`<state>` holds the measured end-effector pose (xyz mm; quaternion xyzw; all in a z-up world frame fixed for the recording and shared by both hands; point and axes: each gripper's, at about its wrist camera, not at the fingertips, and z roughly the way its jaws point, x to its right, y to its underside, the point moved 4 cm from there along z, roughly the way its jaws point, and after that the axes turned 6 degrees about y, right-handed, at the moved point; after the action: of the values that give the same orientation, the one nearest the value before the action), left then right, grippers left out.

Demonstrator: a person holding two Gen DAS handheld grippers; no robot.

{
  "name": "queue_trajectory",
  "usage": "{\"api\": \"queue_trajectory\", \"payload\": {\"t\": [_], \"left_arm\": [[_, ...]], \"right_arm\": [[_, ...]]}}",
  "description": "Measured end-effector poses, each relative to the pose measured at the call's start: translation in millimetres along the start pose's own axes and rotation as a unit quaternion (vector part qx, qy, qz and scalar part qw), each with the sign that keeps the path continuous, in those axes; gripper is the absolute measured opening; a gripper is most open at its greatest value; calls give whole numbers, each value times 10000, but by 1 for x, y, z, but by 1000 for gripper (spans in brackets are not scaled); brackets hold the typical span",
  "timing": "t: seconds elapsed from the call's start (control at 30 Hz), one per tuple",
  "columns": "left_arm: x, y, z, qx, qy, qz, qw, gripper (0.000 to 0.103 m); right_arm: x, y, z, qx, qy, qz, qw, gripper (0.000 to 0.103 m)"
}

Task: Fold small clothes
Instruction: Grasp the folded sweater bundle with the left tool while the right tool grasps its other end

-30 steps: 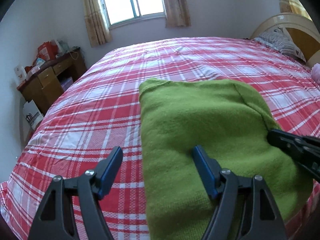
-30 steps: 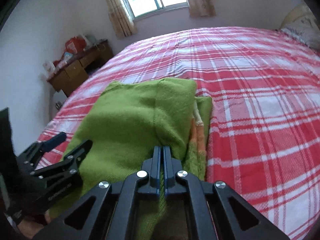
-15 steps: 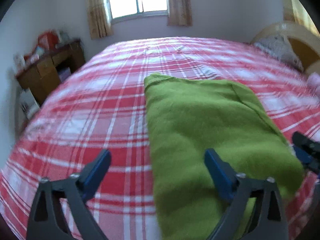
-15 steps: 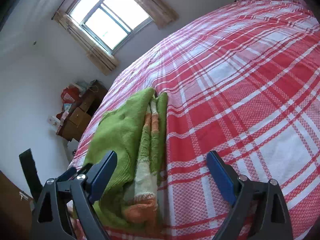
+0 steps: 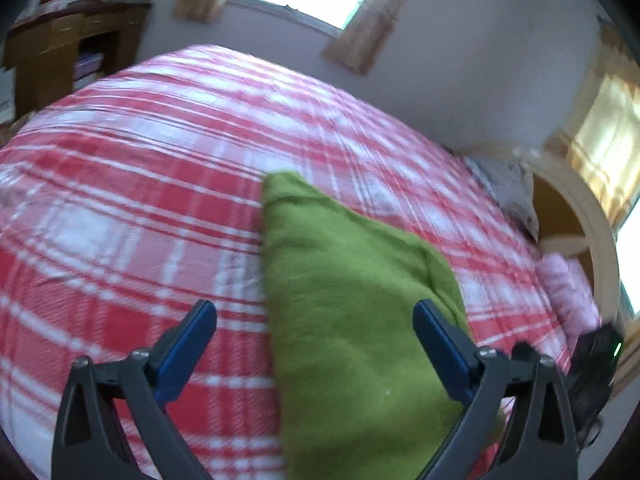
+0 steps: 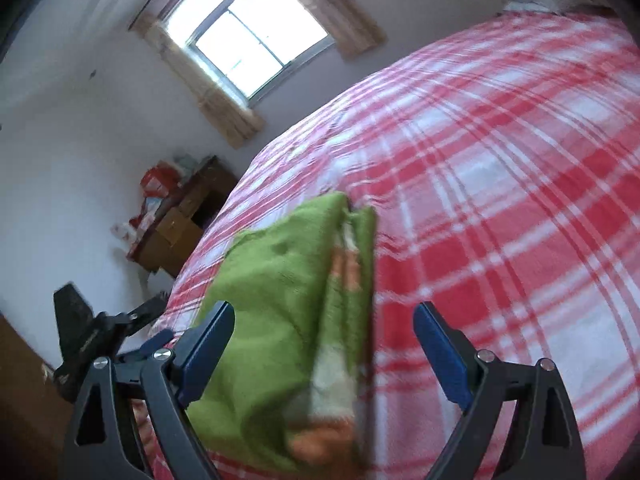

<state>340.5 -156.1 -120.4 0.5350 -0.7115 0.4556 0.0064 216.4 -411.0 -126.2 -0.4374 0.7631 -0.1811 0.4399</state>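
A folded green knit garment [image 5: 352, 320] lies on the red and white plaid bed [image 5: 120, 184]. In the right wrist view the garment [image 6: 272, 320] shows stacked layers with an orange and white striped edge on its right side. My left gripper [image 5: 314, 344] is open and empty, above the garment's near left part. My right gripper [image 6: 324, 344] is open and empty, above the garment's near right edge. The left gripper's body also shows at the left of the right wrist view [image 6: 96, 336]. Both views are blurred by motion.
A wooden desk [image 6: 180, 220] with red bags stands by the wall left of the bed. A window [image 6: 256, 40] with curtains is behind. A cream headboard [image 5: 580, 224], a patterned pillow [image 5: 508, 188] and pink cloth [image 5: 568, 292] are at the right.
My right gripper opened and let go of the garment, then lifted and tilted. My left gripper stayed open and swung, turning its view toward the headboard. The garment lies folded.
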Motion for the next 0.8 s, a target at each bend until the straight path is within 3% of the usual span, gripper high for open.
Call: {"api": "queue_trajectory", "payload": {"t": [0.13,0.2,0.23,0.37,0.47,0.57,0.63,0.8], "left_arm": [[1,21,44,-706,-30,-26,9975,95],[7,23,41,-573,-58,153,9982,95],[9,23,45,-705,-42,239,9972,95],[8,25,45,-710,100,242,9971,94],[9,25,43,-686,102,297,9972,91],[10,24,44,-632,105,311,9975,80],[9,24,40,-585,44,306,9978,68],[20,31,26,-583,-123,393,9974,51]], "right_arm": [[-17,-10,34,-460,-20,-510,9976,91],[-20,-3,57,-789,98,-749,9940,91],[-19,3,68,-966,184,-827,9917,92],[-21,11,66,-851,605,-1035,9891,92],[-17,16,61,-882,438,-811,9918,92],[-18,17,66,-996,469,-960,9893,91],[-29,18,68,-1011,578,-1246,9853,69],[-38,25,56,-1184,353,-879,9884,45]]}}
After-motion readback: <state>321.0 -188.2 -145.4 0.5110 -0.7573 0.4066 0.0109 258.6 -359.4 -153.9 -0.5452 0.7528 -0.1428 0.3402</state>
